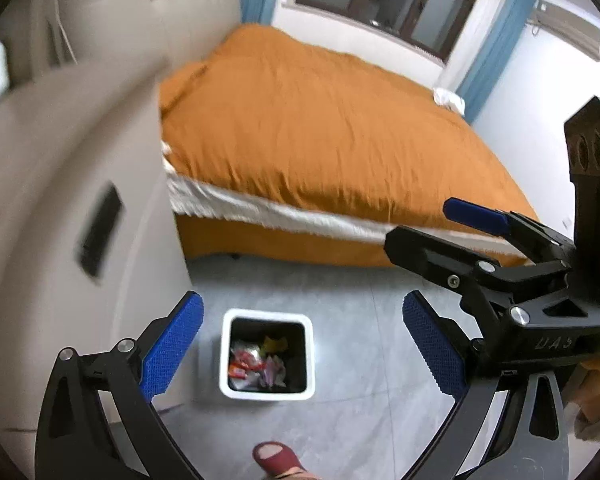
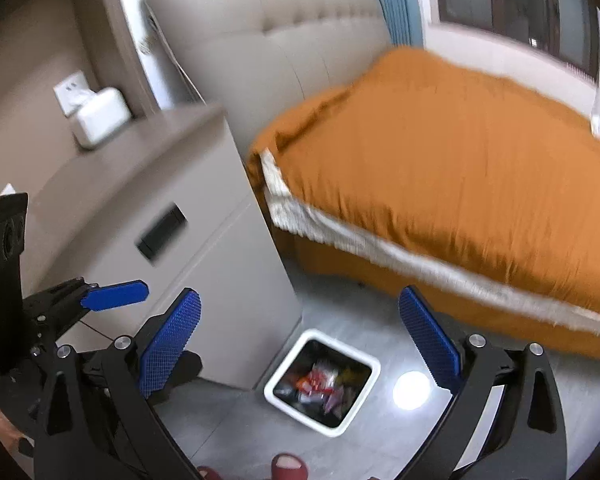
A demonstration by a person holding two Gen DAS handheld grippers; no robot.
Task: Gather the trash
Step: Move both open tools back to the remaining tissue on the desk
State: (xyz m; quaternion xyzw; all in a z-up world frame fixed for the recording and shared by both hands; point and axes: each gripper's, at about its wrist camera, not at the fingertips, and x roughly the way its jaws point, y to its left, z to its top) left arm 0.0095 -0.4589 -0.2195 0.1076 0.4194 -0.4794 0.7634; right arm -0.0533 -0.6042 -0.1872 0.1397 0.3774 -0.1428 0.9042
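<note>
A small white square bin (image 1: 268,314) stands on the grey floor beside the nightstand, with several crumpled wrappers (image 1: 256,364) inside. My left gripper (image 1: 302,344) hangs open above it with nothing between its blue pads. In the right wrist view the same bin (image 2: 344,346) and its wrappers (image 2: 320,384) lie below my right gripper (image 2: 298,340), which is also open and empty. The right gripper (image 1: 420,224) also shows at the right of the left wrist view. One blue finger (image 2: 114,294) of the left gripper shows at the left of the right wrist view.
A beige nightstand (image 2: 160,184) stands left of the bin with a white tissue box (image 2: 100,116) on top. A bed with an orange duvet (image 1: 320,120) fills the back and right. A foot in a red slipper (image 1: 276,456) is on the floor just in front of the bin.
</note>
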